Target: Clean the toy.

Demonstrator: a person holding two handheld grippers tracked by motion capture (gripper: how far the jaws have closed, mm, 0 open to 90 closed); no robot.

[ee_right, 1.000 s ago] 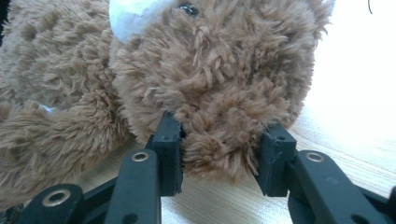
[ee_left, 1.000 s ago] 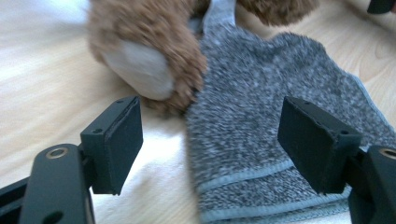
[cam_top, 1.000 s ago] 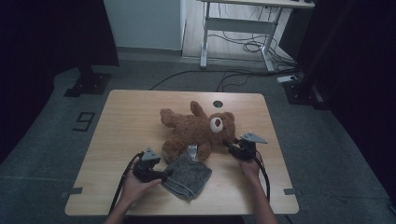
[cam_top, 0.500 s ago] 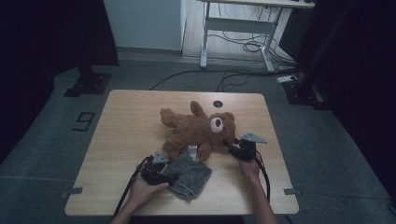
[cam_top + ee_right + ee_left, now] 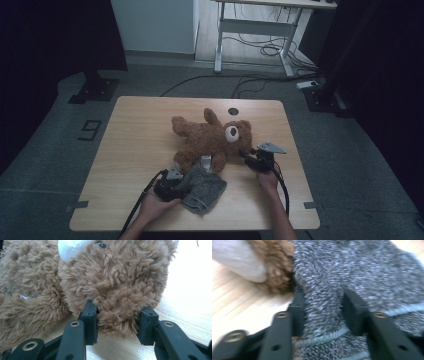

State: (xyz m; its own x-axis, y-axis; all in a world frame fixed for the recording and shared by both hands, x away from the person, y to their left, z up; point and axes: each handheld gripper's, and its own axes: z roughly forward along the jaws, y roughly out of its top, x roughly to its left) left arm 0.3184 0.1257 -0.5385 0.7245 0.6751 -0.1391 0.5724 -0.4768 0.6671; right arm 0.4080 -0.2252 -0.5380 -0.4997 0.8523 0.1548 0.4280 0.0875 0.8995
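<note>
A brown teddy bear (image 5: 205, 142) lies on its back in the middle of the wooden table (image 5: 140, 130), head to the right. A grey knitted cloth (image 5: 202, 187) lies over its lower legs near the front edge. My left gripper (image 5: 184, 177) has just been closing, and its jaws now pinch a fold of the grey cloth (image 5: 367, 272) between them. In the left gripper view (image 5: 322, 305) a furry paw with a white pad (image 5: 242, 262) lies just beyond. My right gripper (image 5: 246, 156) is shut on a fluffy lobe of the bear's head (image 5: 112, 277), the pads (image 5: 91, 315) sunk into the fur.
A small round hole (image 5: 232, 111) sits in the table behind the bear. Beyond the table's far edge stand a white desk frame (image 5: 250, 30) and loose cables (image 5: 260, 50) on the floor. Dark stands flank both sides.
The left hand slid right and down onto the grey cloth, and its jaws went from wide apart to clamped on a fold. The right hand and the bear stayed put.
</note>
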